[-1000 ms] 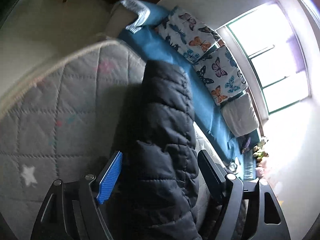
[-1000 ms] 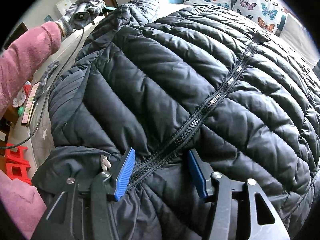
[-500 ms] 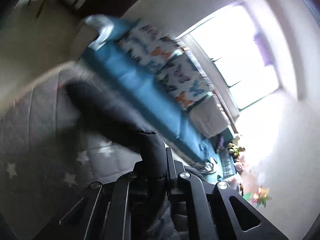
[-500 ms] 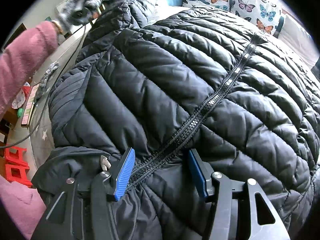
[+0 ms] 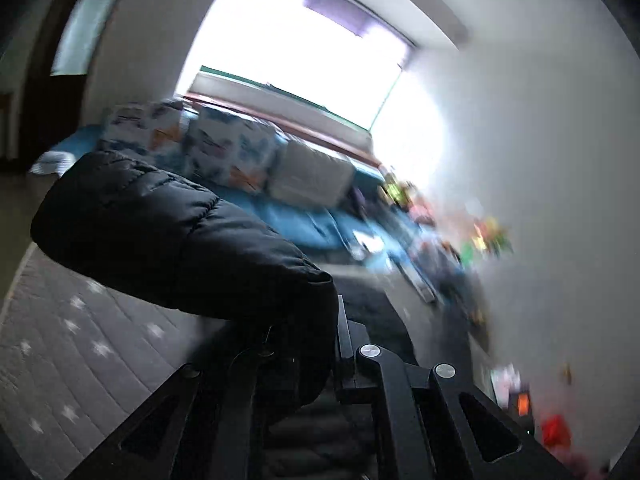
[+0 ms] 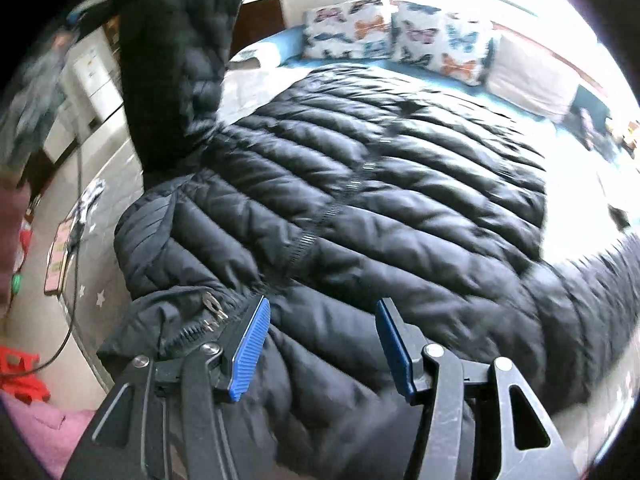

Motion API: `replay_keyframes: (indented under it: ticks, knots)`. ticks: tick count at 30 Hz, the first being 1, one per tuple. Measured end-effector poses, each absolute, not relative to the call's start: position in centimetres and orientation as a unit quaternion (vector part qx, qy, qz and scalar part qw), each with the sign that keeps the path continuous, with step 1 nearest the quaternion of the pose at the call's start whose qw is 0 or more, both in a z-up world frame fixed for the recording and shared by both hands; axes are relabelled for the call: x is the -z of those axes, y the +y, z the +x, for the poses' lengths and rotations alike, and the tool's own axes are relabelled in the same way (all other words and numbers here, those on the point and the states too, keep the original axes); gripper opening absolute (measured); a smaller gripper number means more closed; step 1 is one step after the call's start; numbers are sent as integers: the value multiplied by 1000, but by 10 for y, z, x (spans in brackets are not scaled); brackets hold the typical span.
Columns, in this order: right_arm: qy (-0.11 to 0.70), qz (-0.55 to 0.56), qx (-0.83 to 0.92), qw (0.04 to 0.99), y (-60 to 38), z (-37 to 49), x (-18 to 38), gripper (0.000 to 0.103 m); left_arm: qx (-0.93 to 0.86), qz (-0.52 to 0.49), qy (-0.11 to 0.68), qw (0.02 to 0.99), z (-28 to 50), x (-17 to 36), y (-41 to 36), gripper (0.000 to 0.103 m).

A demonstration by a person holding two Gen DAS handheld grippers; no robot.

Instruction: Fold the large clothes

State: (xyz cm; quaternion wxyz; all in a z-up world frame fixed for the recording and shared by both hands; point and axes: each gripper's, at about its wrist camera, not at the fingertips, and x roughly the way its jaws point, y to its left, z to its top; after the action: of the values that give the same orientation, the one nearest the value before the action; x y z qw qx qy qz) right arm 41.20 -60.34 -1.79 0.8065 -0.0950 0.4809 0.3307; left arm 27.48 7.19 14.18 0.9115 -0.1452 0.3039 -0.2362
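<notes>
Overhead, sleeve (image 6: pixel 176 68) in left gripper (image 5: pixel 296 344).

The left gripper (image 5: pixel 316 344) fills the bottom centre of its view, jaws clamped tight on a black sleeve (image 5: pixel 180 240). The right gripper (image 6: pixel 320 352) sits at the bottom of its frame, blue pads (image 6: pixel 248 350) spread wide apart, gripping nothing.

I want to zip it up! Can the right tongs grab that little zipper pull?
Probably yes. The right tongs are open and empty, low over the black puffer jacket, and the zipper pull lies uncovered just beside the left blue pad, nothing between them.
</notes>
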Motion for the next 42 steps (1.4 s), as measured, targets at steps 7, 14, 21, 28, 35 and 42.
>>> replay_keyframes:
  ticks: [7, 14, 21, 28, 35, 42]
  knots:
    - [504, -34, -265, 821, -660, 415, 30, 60, 313, -30, 387, 867, 208, -53, -81, 17]
    - [525, 0, -230, 819, -700, 407, 48, 60, 322, 40, 465, 824, 187, 47, -160, 28]
    - [516, 18, -208, 831, -722, 407, 43, 60, 355, 19, 441, 824, 173, 55, -173, 53]
    - [480, 14, -191, 856, -735, 407, 7, 60, 365, -18, 438, 821, 175, 10, -123, 54]
    - [441, 5, -269, 856, -684, 433, -13, 60, 235, -56, 423, 873, 221, -30, -19, 67]
    - [481, -34, -297, 824, -628, 460, 40, 60, 177, -89, 476, 857, 250, 33, 39, 66]
